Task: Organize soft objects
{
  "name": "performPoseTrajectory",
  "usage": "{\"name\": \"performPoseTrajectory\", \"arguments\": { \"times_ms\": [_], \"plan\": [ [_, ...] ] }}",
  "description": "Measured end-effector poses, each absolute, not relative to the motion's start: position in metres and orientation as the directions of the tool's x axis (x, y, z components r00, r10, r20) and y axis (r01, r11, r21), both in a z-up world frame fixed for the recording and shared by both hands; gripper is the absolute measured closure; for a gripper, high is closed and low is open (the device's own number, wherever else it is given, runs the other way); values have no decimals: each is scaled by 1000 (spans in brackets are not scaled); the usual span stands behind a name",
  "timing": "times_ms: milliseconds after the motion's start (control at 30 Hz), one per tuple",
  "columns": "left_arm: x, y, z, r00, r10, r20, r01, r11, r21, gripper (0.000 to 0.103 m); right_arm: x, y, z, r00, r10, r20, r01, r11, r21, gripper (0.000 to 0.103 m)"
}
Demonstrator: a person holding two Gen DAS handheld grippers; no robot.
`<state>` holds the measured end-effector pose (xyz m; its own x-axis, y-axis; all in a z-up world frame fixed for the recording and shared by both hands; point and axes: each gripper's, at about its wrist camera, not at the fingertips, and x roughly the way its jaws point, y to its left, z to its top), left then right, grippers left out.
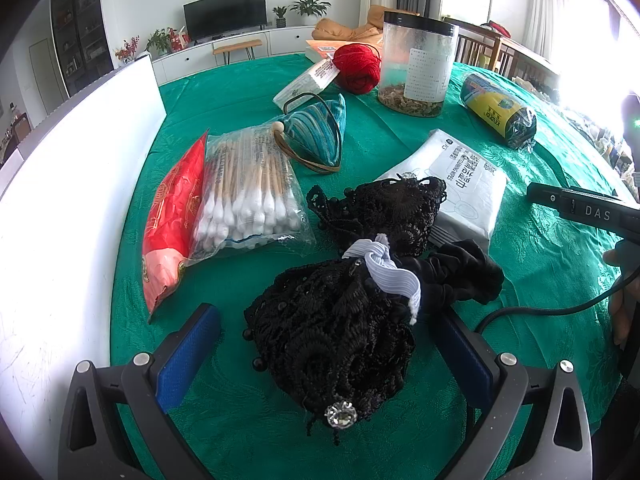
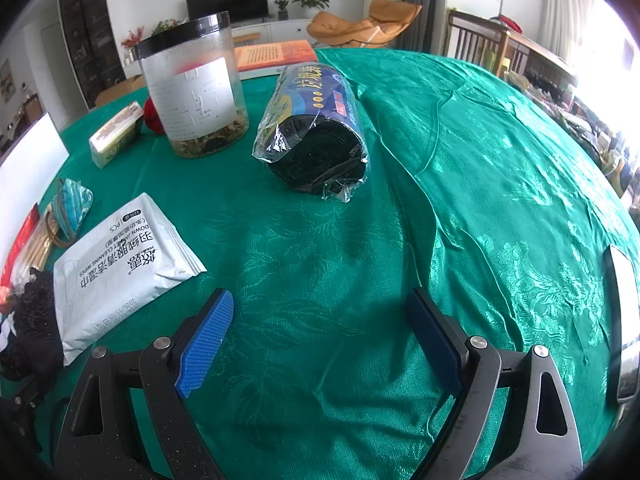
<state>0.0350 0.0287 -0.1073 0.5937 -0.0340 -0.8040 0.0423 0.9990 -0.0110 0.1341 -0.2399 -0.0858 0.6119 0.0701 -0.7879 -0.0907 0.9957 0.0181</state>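
Between our left gripper [image 1: 332,354] pads, jaws wide and not pressing, we find the black lace bundle [image 1: 332,328], long axis running away toward the wipes pack [image 1: 460,196]; right gripper [image 2: 320,340] open, empty, farther off.

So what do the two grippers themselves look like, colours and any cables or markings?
Both are alike: the left gripper and the right gripper have dark grey plastic fingers with triangular cut-outs, silver round bolts and ribbed blue pads. In the left wrist view the right one's black body reads DAS, with a black cable trailing from it.
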Motion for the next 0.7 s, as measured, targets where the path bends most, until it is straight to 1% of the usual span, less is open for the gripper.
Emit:
{"name": "performPoseTrajectory", "arguments": {
  "times_ms": [133, 233, 300, 400, 567, 700],
  "plan": [
    [35, 29, -107, 584, -34, -811, 48, 999, -8, 0, 134, -240, -86, 612, 70, -788, -91, 996, 18, 13],
    [39, 31, -103, 503, -34, -863, 54, 999, -8, 0, 134, -240, -86, 612, 70, -788, -91, 996, 18, 13],
    [38, 34, -100, 471, -32, -881, 51, 999, -9, 0, 134, -240, -86, 612, 71, -788, -91, 996, 19, 13],
    [30, 37, -89, 474, -40, -879, 54, 998, -16, 0, 134, -240, -86, 612, 72, -788, -92, 996, 19, 13],
    [24, 38, -76, 466, -18, -885, 66, 998, 15, 0, 133, -239, -85, 612, 73, -788, -92, 996, 21, 13],
    [26, 41, -66, 467, -53, -883, 55, 998, -31, 0, 133, -240, -85, 612, 73, -787, -92, 996, 21, 13]
  ]
}}
